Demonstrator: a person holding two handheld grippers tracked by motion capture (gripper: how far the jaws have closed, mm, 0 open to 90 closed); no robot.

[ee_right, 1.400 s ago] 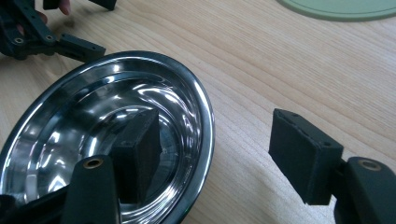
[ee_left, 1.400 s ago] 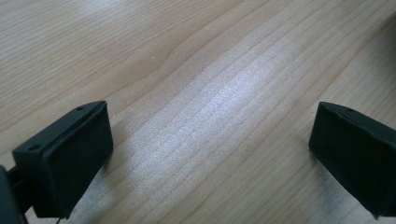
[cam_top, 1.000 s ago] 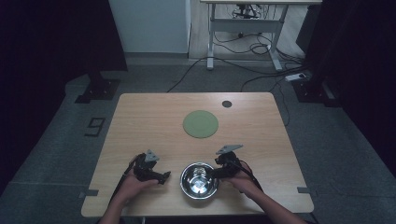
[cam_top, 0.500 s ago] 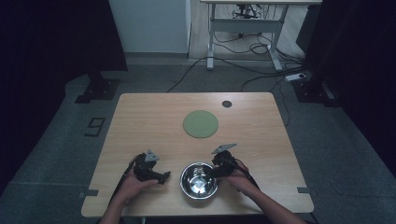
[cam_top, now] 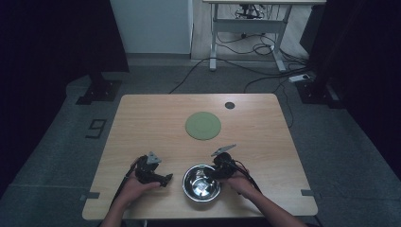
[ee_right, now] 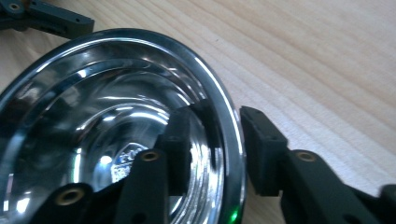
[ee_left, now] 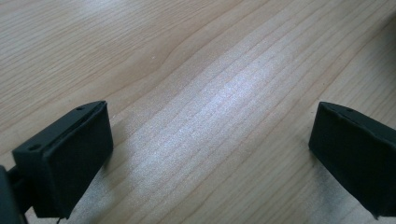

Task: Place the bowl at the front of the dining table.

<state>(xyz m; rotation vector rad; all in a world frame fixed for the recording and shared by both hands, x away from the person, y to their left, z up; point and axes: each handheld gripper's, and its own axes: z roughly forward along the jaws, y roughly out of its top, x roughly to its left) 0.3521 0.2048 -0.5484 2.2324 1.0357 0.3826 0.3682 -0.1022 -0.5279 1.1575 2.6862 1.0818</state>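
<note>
Steel rim sits between the right gripper's (ee_right: 224, 140) black jaws, one inside the bowl (cam_top: 202, 182) and one outside its wall; they have just been closing and now pinch the rim or stand a hair off it. That gripper leans in from the bowl's three o'clock side, with the person's right hand (cam_top: 239, 179) behind it. Since the earlier pictures it has slid from beside the bowl onto the rim. The bowl stands upright, mouth up, at the table's (cam_top: 142, 118) six o'clock edge; being round, it has no long axis. The left gripper (ee_left: 210, 140), at the bowl's nine o'clock, holds its jaws wide over bare wood, gripping nothing.
</note>
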